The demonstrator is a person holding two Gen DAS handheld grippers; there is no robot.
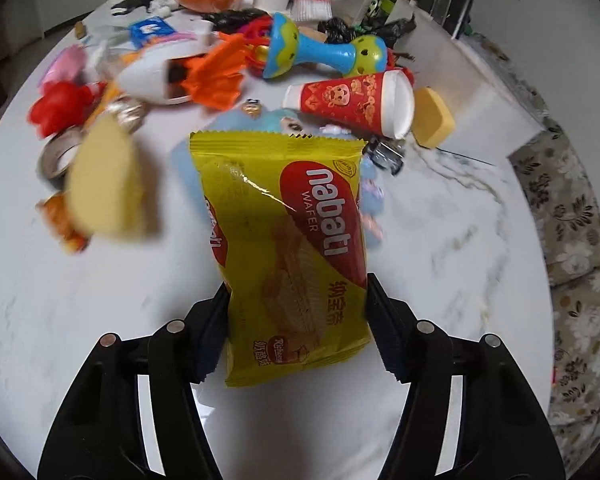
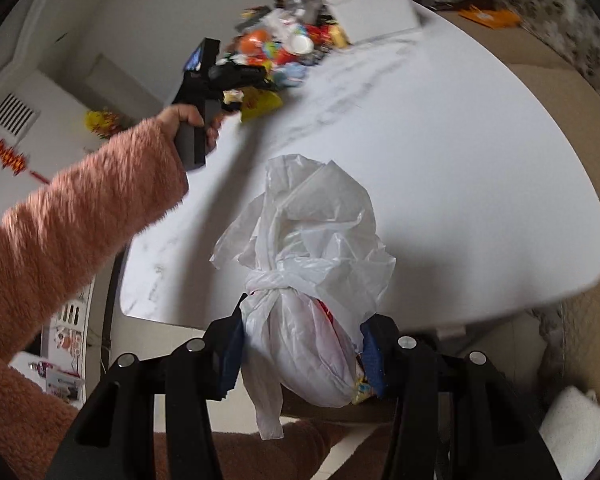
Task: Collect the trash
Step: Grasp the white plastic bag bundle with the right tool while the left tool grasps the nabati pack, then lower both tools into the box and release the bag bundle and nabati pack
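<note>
Left wrist view is being taken from just behind the left gripper (image 1: 298, 312), facing down and forward across the marble table (image 1: 440, 240), close to the toy clutter (image 1: 260, 52) across the upper frame. Right wrist view is being taken from off the table's (image 2: 440, 140) near edge, facing along it. Clutter (image 2: 288, 46) is being shared, small at upper centre, as is the left gripper (image 2: 236, 80) at upper left.

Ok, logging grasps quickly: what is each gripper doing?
Left gripper: shut on the yellow wafer packet.
Right gripper: shut on the knotted white plastic bag.
</note>
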